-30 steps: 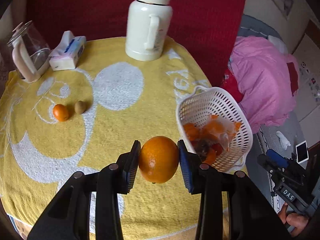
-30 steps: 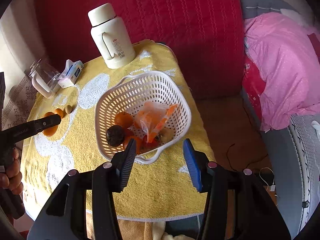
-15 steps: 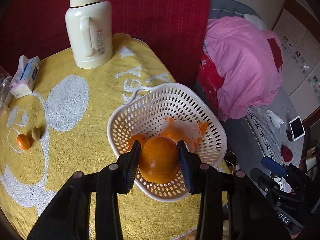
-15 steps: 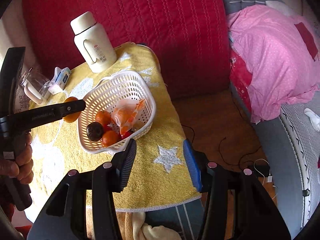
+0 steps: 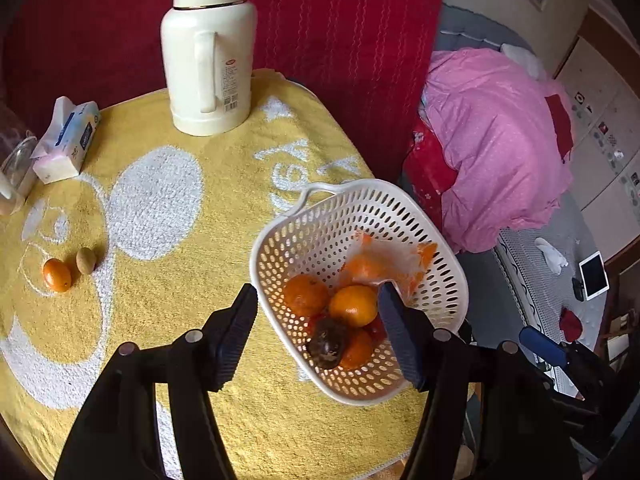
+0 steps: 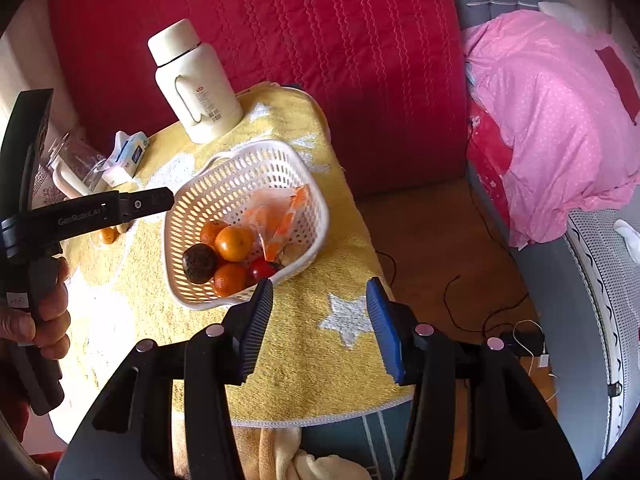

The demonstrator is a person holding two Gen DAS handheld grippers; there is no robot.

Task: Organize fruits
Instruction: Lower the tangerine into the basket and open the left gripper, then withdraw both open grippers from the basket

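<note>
A white perforated basket (image 5: pixel 320 236) (image 6: pixel 224 192) stands at the right of the yellow-towelled table. It holds several oranges, a dark round fruit (image 5: pixel 326 343), something red and a plastic bag (image 5: pixel 384 260). The orange (image 5: pixel 353 305) (image 6: pixel 234 243) lies on top of the pile. My left gripper (image 5: pixel 316 332) is open and empty just above the basket's near side. A small orange (image 5: pixel 57 274) and a brownish fruit (image 5: pixel 85 260) lie on the towel at the left. My right gripper (image 6: pixel 318 328) is open and empty over the table's near right corner.
A cream thermos (image 5: pixel 208 48) stands at the back. A tissue pack (image 5: pixel 68 140) and a glass jug (image 5: pixel 12 168) sit at the back left. A red quilted backrest is behind the table. The floor with cables (image 6: pixel 472 300) and pink bedding (image 6: pixel 552 120) lie to the right.
My left gripper carried the orange right over the basket, opened and let it go; the orange now rests in the basket. My right gripper drew back toward the table's near right corner.
</note>
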